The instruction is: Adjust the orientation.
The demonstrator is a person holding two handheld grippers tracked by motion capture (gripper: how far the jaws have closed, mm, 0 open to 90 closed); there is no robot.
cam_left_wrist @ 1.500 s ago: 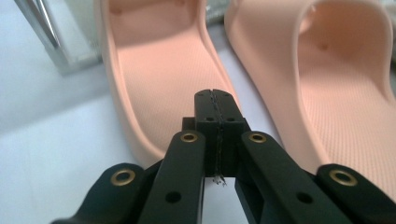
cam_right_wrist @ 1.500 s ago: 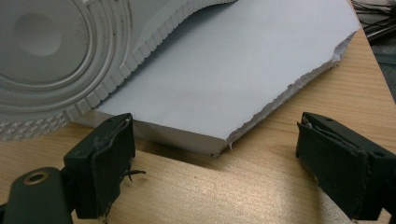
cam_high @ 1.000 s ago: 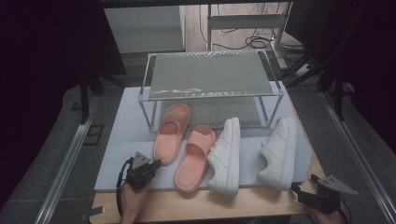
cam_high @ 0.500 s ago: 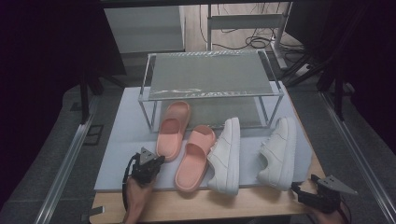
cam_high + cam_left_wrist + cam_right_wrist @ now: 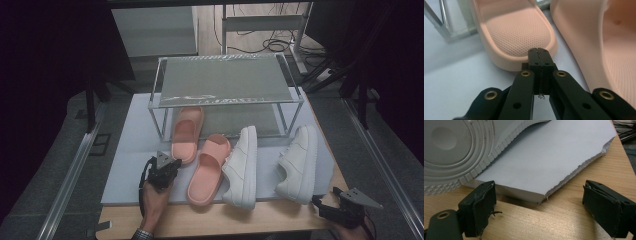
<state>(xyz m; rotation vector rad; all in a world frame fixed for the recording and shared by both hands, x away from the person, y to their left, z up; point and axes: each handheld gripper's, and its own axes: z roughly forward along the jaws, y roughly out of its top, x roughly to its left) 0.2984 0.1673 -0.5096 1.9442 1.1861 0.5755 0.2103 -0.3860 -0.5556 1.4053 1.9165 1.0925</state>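
At the near edge of the pale wooden table (image 5: 280, 220), toward its right corner, the right gripper (image 5: 334, 210) is held low over the bare wood, with its grey three-cornered plate seen on top in the high view. In the right gripper view its two black jaws are seen standing wide apart with nothing between them (image 5: 539, 212), facing the torn near corner of the light grey foam mat (image 5: 554, 165) that covers most of the table. The ribbed white sole of a white sneaker (image 5: 456, 150) is seen lying on that mat, just beyond the jaws.

Nearer the left corner, a hand (image 5: 154, 206) is seen carrying the left gripper (image 5: 167, 169) over the near part of the mat. Its jaws are pressed together with nothing between them (image 5: 539, 56), and their tips are set right at the rounded heel rim of a salmon-pink rubber slide sandal (image 5: 516, 30); whether they touch it cannot be told.

A second pink slide sandal (image 5: 209, 169) is laid just to the right of the first, and beside it a white lace-up sneaker (image 5: 242, 167), tipped on its side. The other white sneaker (image 5: 296, 162) is laid farther right, near the mat's right edge.

At the far edge of the mat, a low metal-framed shoe rack with a grey shelf top (image 5: 225, 80) is placed, and the toe of the first sandal (image 5: 186, 132) is tucked under its front rail.
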